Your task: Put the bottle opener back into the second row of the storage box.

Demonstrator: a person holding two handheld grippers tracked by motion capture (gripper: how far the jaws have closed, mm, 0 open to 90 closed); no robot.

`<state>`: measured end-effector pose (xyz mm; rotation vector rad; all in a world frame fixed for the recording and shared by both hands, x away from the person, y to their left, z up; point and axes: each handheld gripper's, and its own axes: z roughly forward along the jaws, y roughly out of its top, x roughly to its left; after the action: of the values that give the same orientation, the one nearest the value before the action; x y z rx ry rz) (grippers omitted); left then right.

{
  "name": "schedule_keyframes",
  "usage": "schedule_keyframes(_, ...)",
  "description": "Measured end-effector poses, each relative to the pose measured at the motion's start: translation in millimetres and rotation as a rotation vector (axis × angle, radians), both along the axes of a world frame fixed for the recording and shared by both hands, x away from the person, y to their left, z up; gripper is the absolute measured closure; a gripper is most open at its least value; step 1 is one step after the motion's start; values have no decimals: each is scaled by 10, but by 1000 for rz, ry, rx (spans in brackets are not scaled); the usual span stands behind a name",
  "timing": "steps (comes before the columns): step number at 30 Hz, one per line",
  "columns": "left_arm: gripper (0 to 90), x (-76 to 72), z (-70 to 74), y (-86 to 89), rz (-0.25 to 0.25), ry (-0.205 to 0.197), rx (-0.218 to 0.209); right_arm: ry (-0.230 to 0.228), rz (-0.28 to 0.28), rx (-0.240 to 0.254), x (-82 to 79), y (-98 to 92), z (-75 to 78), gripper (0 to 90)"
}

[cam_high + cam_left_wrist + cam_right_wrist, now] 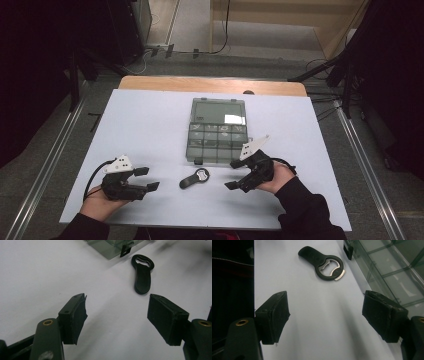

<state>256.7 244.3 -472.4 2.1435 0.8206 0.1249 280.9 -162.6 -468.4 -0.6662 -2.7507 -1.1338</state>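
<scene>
Black plastic bottle opener with a shiny metal ring (pixel 194 178) flat on smooth white table (pixel 150 130), see-through grey plastic box with little compartments (pixel 217 131) behind, left gripper (pixel 148 178) jaws apart, right gripper (pixel 233 174) jaws apart.

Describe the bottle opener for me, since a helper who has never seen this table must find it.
On the white table, look just in front of the clear compartment box, between the left gripper and right gripper. The bottle opener lies flat there: small, black, with a metal-lined ring head, unlike the large see-through box.
</scene>
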Motion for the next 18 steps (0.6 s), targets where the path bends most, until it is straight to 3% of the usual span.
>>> schedule_keyframes(7, 313, 0, 3, 3, 0, -2, -3, -27, 44, -26, 37, 127, 63, 218)
schedule_keyframes(18, 312, 2, 3, 5, -1, -1, -1, -32, 101, -39, 111, 259, 113, 223)
